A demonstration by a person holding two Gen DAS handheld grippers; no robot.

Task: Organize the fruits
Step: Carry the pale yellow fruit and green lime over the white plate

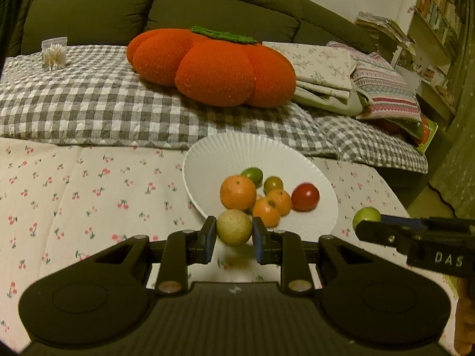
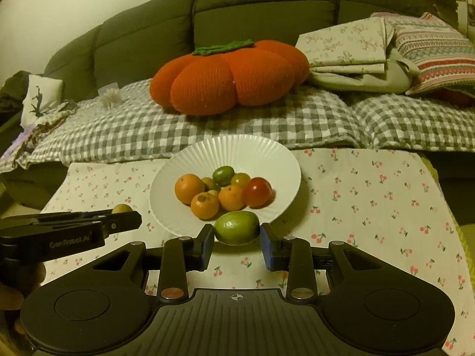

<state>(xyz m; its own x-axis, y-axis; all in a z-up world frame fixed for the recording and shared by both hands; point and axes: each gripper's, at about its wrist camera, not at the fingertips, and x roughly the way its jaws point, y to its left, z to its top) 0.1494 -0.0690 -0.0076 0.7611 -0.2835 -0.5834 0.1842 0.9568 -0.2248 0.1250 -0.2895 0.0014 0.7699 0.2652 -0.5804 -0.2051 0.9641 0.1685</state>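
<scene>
the left gripper (image 1: 234, 238) is pinching a round yellowish-green fruit (image 1: 234, 227) between its blue pads, lifted clear of the cherry-print cloth (image 1: 89, 195) — a blurred shadow is showing on the cloth beneath it — and it is hovering just short of the near rim of the white ribbed plate (image 1: 225, 151). being nearly spherical, this fruit has no clear long axis, so the pads are simply squeezing it across its middle. the right gripper (image 2: 237, 241) is holding an oval green fruit (image 2: 237, 227) in the same way, at the plate's near edge in its own view; its long axis is lying crosswise, pointing from one pad to the other, so the jaws are standing fairly wide and gripping it by its ends. that grip is likely less secure than one across the short waist, since the ends are rounded. both fruits are probably being carried in over the rim to join the pile already sitting in the plate's hollow: oranges (image 2: 189, 188), a red tomato (image 2: 257, 192) and small green fruits (image 2: 223, 175). behind the table's far edge, a pumpkin cushion (image 2: 228, 75) is resting on a checked blanket (image 2: 237, 124).
</scene>
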